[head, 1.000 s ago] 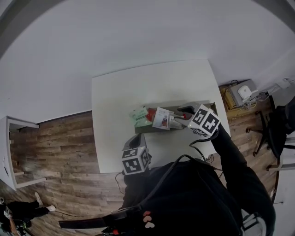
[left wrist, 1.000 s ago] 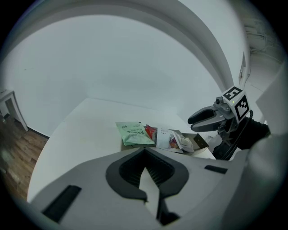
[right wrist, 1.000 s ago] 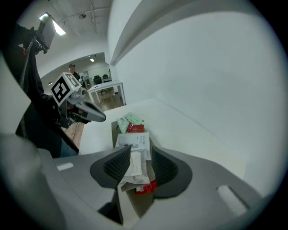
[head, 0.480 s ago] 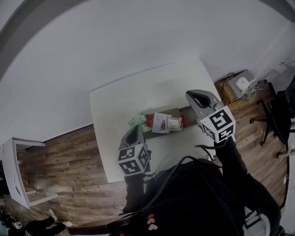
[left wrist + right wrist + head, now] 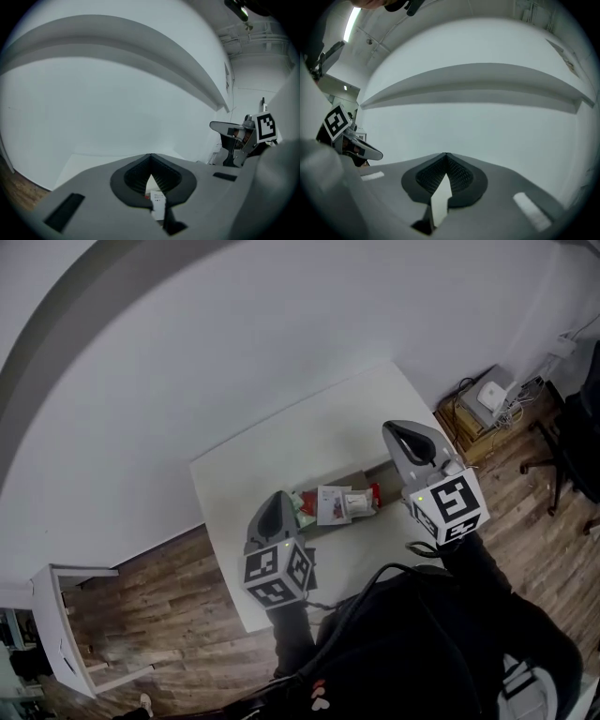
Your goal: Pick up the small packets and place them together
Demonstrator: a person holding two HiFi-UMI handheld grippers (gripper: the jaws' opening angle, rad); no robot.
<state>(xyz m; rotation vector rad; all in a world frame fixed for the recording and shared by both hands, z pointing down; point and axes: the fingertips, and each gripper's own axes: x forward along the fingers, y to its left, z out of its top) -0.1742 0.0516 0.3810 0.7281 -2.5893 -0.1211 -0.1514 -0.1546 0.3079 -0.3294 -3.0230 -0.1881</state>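
The table (image 5: 309, 442) lies bare beyond the packets (image 5: 337, 504), up to the wall (image 5: 234, 352).

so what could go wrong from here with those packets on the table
The left hand-held gripper and right hand-held gripper are shut and empty above the white table; neither can pick until it opens. The white printed packet, small pale packet and red packet overlap, so one pinch might lift two. The green packet beside the left tip could get nudged.
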